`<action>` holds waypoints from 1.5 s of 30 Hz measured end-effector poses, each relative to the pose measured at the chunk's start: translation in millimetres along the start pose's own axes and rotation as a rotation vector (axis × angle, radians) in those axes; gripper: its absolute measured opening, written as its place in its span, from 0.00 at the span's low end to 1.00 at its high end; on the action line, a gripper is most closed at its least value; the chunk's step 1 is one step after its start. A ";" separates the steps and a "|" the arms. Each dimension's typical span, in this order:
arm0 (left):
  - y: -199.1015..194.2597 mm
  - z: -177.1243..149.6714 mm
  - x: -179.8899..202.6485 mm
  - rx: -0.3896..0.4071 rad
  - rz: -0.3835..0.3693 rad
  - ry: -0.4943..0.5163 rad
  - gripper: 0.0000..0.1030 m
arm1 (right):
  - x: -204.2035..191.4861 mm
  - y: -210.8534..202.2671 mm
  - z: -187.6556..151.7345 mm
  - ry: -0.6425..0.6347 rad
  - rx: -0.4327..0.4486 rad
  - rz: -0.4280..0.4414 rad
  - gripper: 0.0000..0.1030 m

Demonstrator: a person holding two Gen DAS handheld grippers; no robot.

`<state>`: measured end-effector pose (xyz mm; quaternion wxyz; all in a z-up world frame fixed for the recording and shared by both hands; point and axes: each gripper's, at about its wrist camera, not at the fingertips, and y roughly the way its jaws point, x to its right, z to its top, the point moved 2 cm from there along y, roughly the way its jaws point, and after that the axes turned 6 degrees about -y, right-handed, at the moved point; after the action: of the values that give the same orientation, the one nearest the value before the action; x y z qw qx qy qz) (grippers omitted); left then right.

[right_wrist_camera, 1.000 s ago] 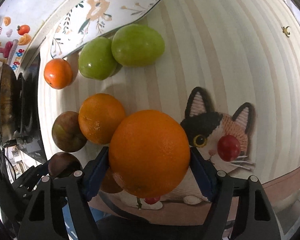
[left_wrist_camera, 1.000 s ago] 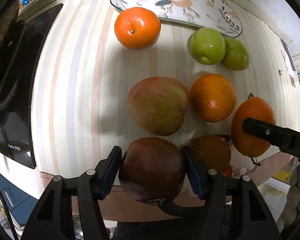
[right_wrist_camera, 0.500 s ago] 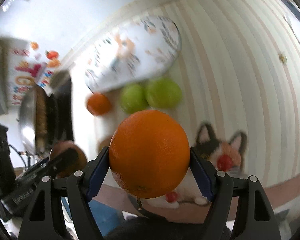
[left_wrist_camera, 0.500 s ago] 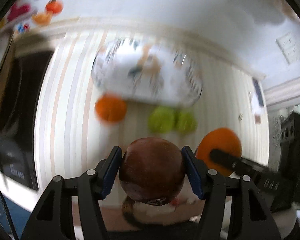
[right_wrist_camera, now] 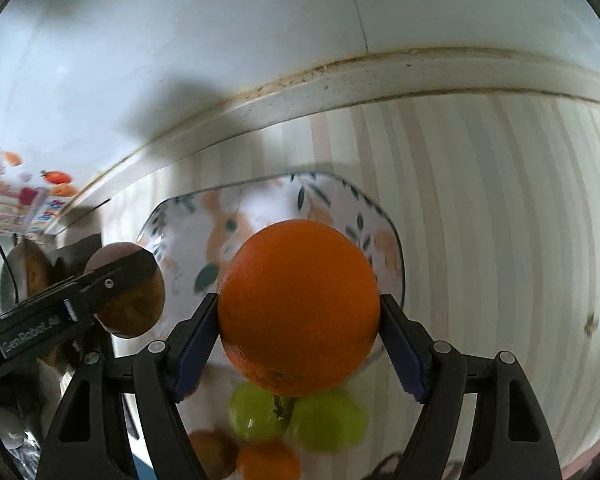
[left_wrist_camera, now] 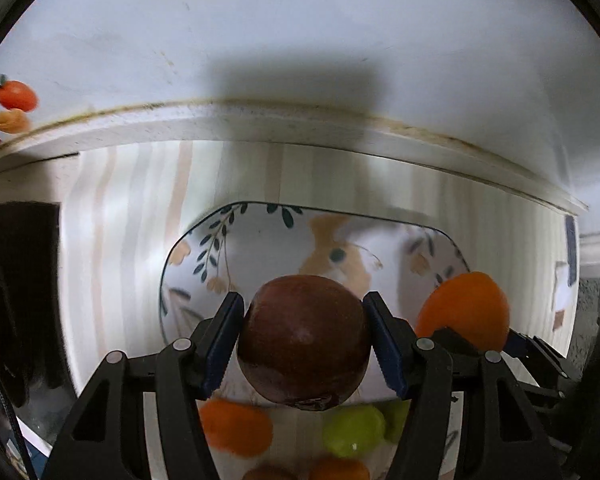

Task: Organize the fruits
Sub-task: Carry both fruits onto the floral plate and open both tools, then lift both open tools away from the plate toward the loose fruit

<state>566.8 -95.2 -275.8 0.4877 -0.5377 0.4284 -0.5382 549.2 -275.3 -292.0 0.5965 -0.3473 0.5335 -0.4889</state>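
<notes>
My left gripper [left_wrist_camera: 303, 340] is shut on a dark red apple [left_wrist_camera: 303, 340] and holds it in the air over the near part of the floral plate [left_wrist_camera: 260, 240]. My right gripper [right_wrist_camera: 299, 340] is shut on a large orange [right_wrist_camera: 299, 304] above the same plate [right_wrist_camera: 188, 232]. The orange also shows at the right in the left wrist view [left_wrist_camera: 464, 308]. The apple shows at the left in the right wrist view [right_wrist_camera: 130, 308]. Below, on the striped cloth, lie two green fruits [right_wrist_camera: 296, 420], a small orange [left_wrist_camera: 236, 428] and other fruits at the bottom edge.
The plate lies near the back of the striped cloth [left_wrist_camera: 120, 220], close to the white wall ledge [left_wrist_camera: 260, 120]. A dark stove with a pan [right_wrist_camera: 32, 272] stands at the left. Fruit stickers [left_wrist_camera: 14, 98] are on the wall.
Both grippers have lifted their fruit off the cloth and moved forward over the plate. The loose fruits now lie below and behind the fingers.
</notes>
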 end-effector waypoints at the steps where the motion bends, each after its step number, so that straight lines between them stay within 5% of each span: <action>1: 5.5 4.2 0.9 -0.010 0.001 -0.007 0.58 | 0.1 5.6 3.9 -0.003 -0.008 -0.010 0.77; 14: 35.6 18.9 -0.6 -0.068 -0.018 -0.035 0.57 | 0.7 25.4 29.7 -0.024 0.006 -0.061 0.77; 24: 6.1 22.3 4.2 -0.028 -0.008 -0.031 0.57 | -0.9 31.0 28.6 0.001 -0.026 -0.049 0.78; 26: -4.3 22.7 2.9 -0.014 -0.008 -0.028 0.59 | 2.6 25.9 23.9 0.013 -0.027 -0.049 0.79; 28: -13.4 20.4 1.0 0.000 -0.002 -0.023 0.74 | 1.6 15.1 20.1 -0.001 0.000 -0.074 0.81; 30: -25.4 15.6 -3.4 0.027 0.018 -0.012 0.84 | -2.5 -0.5 16.5 -0.016 0.028 -0.097 0.85; 45: -109.3 -85.9 -29.5 0.183 0.104 0.011 0.85 | -38.8 -86.3 -64.2 -0.084 0.122 -0.248 0.86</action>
<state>472.6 -54.4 -177.6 0.5594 -0.4650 0.4074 -0.5521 470.1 -255.6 -212.0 0.5732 -0.3941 0.4301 -0.5754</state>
